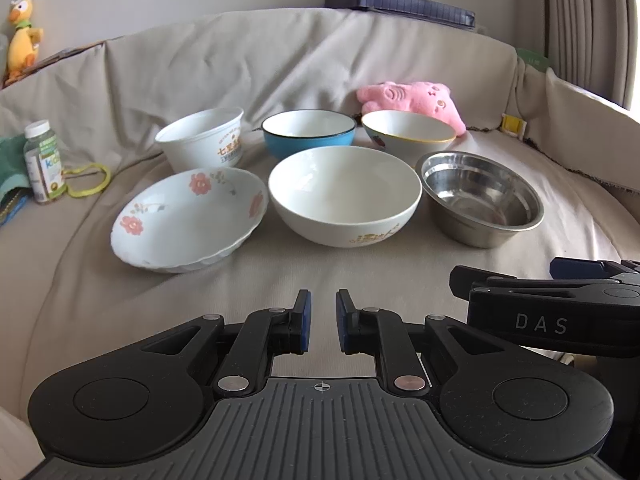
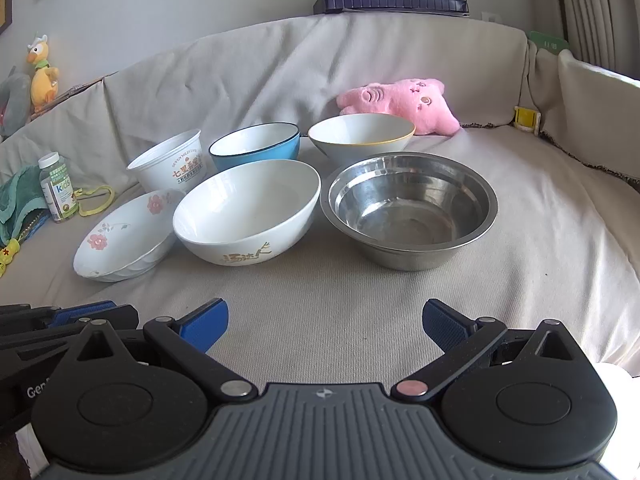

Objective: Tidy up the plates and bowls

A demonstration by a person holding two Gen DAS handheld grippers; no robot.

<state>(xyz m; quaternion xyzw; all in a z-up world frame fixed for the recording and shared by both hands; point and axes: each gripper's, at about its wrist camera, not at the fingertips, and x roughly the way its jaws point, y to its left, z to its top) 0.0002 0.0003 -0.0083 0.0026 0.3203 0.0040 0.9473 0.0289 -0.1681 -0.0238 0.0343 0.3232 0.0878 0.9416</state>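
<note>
Six bowls on a sofa [image 1: 120, 280] covered with beige cloth, in two rows, all upright and not stacked. In the left wrist view: front row with floral bowl [image 1: 190, 220] at 9 o'clock, white bowl [image 1: 344, 196] in the centre, steel bowl [image 1: 480, 198] at 3 o'clock. Back row with tub [image 1: 204, 138] at 10 o'clock, blue bowl [image 1: 308, 132] at 12 o'clock, gold-rim bowl [image 1: 408, 132] at 1 o'clock. Floral bowl tilted, just beside the white bowl; touching or not, cannot tell. White bowl and steel bowl just beside each other. Left gripper [image 1: 323, 322] at 6 o'clock, low over bare cloth, fingers close together with only a thin gap, nothing between them. Right gripper [image 2: 324, 324] in its own view also at 6 o'clock, near the front row, fingers spread wide apart, nothing between them, no contact with any bowl. Part of the right gripper visible at 4 o'clock in the left view, beside the left one. Pink plush [image 1: 412, 100] behind the gold-rim bowl at 1 o'clock. Bottle [image 1: 42, 164] at 9 o'clock, well apart from the bowls, next to a green cloth [image 1: 10, 168] and a yellow ring [image 1: 90, 180]. Duck toy [image 1: 22, 36] at 10 o'clock on the sofa back.
</note>
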